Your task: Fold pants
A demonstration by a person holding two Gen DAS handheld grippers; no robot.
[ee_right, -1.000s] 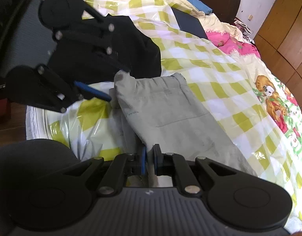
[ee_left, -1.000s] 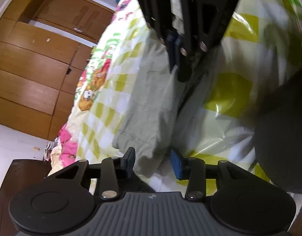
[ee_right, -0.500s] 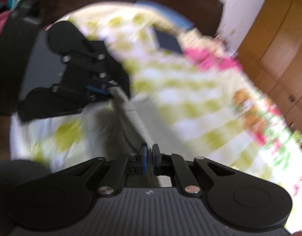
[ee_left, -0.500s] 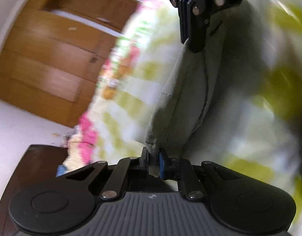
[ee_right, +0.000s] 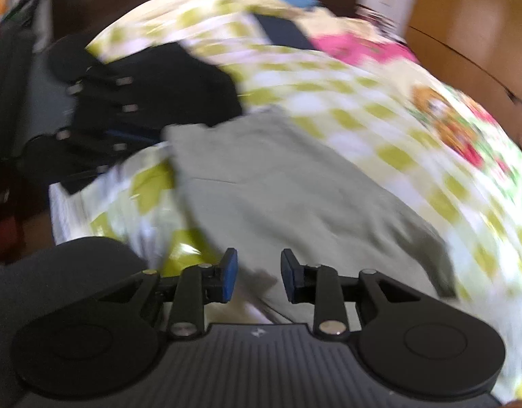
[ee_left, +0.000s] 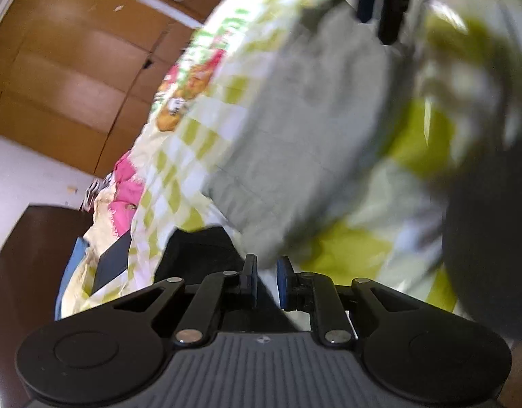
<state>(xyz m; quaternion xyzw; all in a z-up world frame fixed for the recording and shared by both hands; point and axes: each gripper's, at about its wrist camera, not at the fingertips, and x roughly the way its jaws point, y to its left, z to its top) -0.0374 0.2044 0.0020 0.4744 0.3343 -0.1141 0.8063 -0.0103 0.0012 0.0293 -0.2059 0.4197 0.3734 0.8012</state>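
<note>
My left black two-finger gripper with blue pads sits at six o'clock in its own view, pitched downward, its jaws having just parted to a narrow gap with nothing pinched between them. My right black two-finger gripper with blue pads has just been opening too, its jaws now clearly apart and empty. From the right camera, my left gripper shows at nine o'clock.

Pants: pale grey-green, plain. Bedspread: white with yellow-green checks, pink patch and cartoon print near its far edge. Black garment. Wardrobe: brown wood. Gripper pads: blue.
</note>
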